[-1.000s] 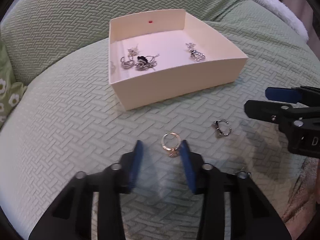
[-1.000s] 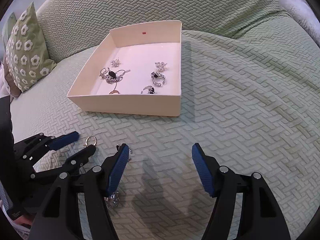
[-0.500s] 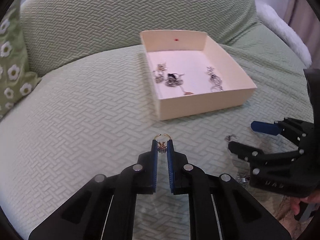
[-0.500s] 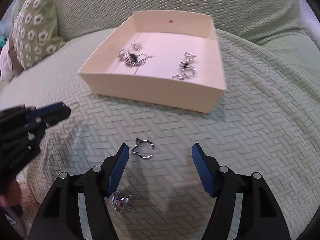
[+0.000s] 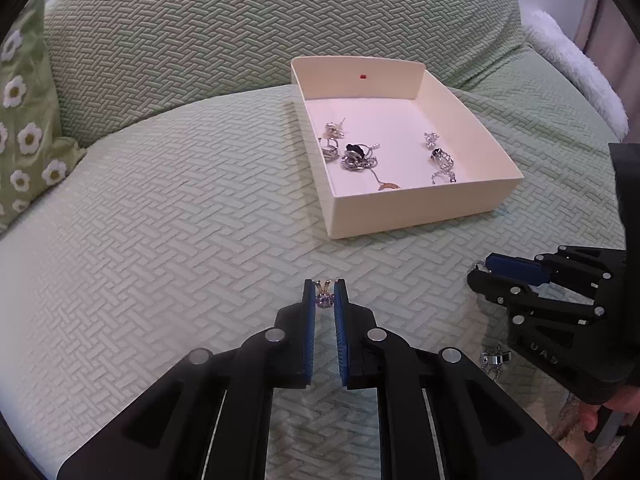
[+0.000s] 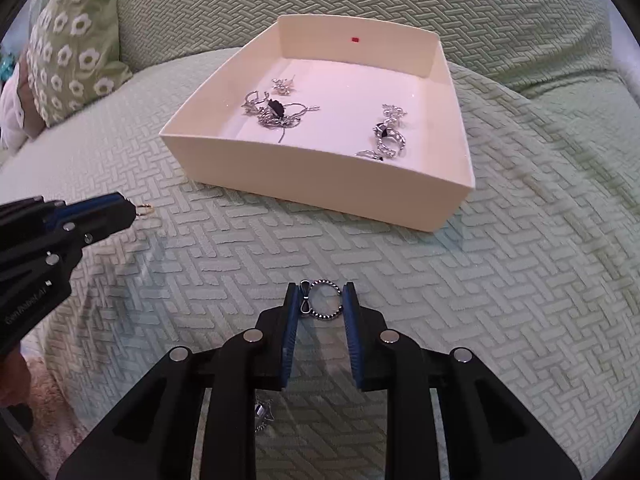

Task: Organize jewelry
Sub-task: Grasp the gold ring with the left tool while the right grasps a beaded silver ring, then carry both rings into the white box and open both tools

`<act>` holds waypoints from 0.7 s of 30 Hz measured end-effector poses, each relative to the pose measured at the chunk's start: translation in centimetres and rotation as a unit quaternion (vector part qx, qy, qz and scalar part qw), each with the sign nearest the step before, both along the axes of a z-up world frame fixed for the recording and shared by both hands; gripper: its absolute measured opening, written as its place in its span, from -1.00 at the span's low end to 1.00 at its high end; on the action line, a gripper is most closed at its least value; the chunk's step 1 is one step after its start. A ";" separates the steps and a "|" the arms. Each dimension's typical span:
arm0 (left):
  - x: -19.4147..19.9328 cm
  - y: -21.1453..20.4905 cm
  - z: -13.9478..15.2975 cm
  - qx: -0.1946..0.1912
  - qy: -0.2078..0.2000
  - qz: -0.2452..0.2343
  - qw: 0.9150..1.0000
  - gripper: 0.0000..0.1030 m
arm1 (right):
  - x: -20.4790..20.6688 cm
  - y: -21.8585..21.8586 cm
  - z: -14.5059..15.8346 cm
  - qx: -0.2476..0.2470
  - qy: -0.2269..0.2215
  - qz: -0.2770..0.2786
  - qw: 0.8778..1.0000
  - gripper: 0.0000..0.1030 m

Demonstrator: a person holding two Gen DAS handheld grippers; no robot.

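A cream open box [image 5: 416,210] [image 6: 312,176] sits on the green textured couch cover and holds several silver rings and earrings [image 5: 356,156] [image 6: 280,112]. My left gripper [image 5: 324,296] is shut on a gold ring with a stone [image 5: 324,299], held above the cover in front of the box; its tip shows in the right wrist view [image 6: 132,212]. My right gripper [image 6: 322,300] is shut on a silver beaded ring with a bow [image 6: 324,300], right of the left gripper; it also shows in the left wrist view [image 5: 486,270].
A loose silver piece [image 5: 496,358] [image 6: 262,412] lies on the cover below the right gripper. A green flowered cushion [image 6: 72,40] [image 5: 24,128] stands at the left. The couch back [image 5: 240,20] rises behind the box. A white fluffy throw [image 5: 576,68] lies far right.
My right gripper has closed on the beaded bow ring. My left gripper stays shut on the gold ring and has lifted it, drawing back from the box.
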State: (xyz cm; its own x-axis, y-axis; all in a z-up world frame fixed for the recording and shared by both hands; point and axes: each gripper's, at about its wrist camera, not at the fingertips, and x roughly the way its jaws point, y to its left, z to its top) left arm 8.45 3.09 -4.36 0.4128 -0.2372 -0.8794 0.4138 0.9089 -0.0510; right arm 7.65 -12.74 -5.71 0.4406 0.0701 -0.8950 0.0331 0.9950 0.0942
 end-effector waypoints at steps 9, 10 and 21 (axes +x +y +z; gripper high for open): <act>3.0 -2.9 4.7 -0.015 -0.018 -0.035 0.999 -0.83 | 2.2 -4.6 7.5 0.033 -0.061 -0.040 0.997 -0.56; 4.2 -3.8 5.4 -0.015 -0.022 -0.042 0.999 -0.82 | 3.2 -5.1 8.1 0.035 -0.061 -0.043 0.997 -0.56; 14.6 -9.8 0.7 0.043 0.008 -0.040 0.998 -0.82 | 15.1 -7.3 4.5 0.021 -0.007 -0.051 0.998 -0.56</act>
